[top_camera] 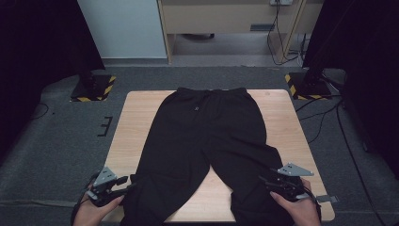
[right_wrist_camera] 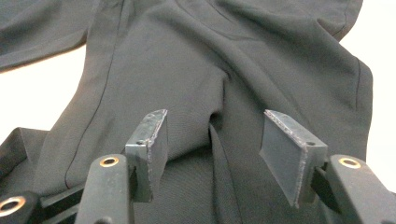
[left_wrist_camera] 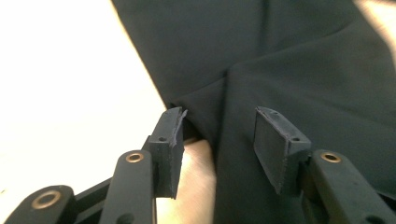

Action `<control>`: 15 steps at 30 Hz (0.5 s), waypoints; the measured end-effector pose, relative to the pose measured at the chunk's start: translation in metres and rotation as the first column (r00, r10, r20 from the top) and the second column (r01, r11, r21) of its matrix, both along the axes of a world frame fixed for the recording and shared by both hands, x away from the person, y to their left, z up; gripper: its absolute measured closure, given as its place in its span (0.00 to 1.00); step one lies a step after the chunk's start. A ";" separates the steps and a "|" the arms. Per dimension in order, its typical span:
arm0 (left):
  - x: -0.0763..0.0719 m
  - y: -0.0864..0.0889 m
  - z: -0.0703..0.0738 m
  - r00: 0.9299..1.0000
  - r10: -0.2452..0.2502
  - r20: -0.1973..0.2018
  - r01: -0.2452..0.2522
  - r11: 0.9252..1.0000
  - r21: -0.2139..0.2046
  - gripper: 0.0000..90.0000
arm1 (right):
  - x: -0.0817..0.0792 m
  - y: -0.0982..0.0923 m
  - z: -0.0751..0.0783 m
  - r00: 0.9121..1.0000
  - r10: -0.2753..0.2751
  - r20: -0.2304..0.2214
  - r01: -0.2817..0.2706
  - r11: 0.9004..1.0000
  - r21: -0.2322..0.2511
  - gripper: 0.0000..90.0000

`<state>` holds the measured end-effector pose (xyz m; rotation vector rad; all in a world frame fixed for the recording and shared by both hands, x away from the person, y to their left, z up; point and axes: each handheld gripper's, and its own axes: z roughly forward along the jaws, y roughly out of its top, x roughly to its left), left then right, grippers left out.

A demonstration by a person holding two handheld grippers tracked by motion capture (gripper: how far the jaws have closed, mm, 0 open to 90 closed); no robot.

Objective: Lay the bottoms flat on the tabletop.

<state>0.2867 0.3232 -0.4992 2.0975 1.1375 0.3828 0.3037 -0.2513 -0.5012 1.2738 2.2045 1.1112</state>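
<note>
Here, black trousers spread flat on a wooden table in the middle of the high view, waistband toward the top of the frame, both legs running down over the table edge at the bottom. At lower left of that view, the left gripper in a hand, pointing right, just at the outer edge of the left trouser leg. In the left gripper view, jaws apart, not pressing; a raised fold of the black cloth between them, the left pad close to the cloth edge, bare table beside it. At lower right of the high view, the right gripper in the other hand, lying over the right trouser leg. In the right gripper view, jaws parted too, a pinched ridge of cloth rising between the pads without clear contact on either pad.
</note>
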 end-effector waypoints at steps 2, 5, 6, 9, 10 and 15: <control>0.005 -0.004 -0.006 1.000 -0.011 -0.026 0.011 1.000 -0.027 0.64 | 0.000 0.000 0.000 1.000 0.000 -0.002 0.000 1.000 0.001 0.46; -0.002 -0.014 -0.012 0.994 -0.074 -0.076 0.073 0.997 -0.026 0.76 | -0.001 -0.002 0.001 1.000 0.003 0.003 -0.003 1.000 0.000 0.46; -0.002 -0.014 -0.012 0.994 -0.074 -0.076 0.073 0.997 -0.026 0.77 | 0.000 -0.002 0.001 1.000 0.003 0.006 -0.003 1.000 0.000 0.46; -0.024 -0.024 -0.014 0.987 -0.132 -0.094 0.129 0.991 -0.040 0.73 | 0.000 -0.002 0.001 1.000 -0.002 0.004 0.002 1.000 0.005 0.46; -0.029 -0.024 -0.013 0.986 -0.137 -0.091 0.133 0.990 -0.054 0.69 | 0.001 -0.003 0.001 1.000 0.000 0.006 0.000 1.000 0.002 0.46; -0.047 -0.010 0.001 0.998 -0.070 0.005 0.070 0.995 -0.072 0.57 | 0.001 -0.001 0.001 1.000 0.011 0.005 -0.011 1.000 -0.003 0.46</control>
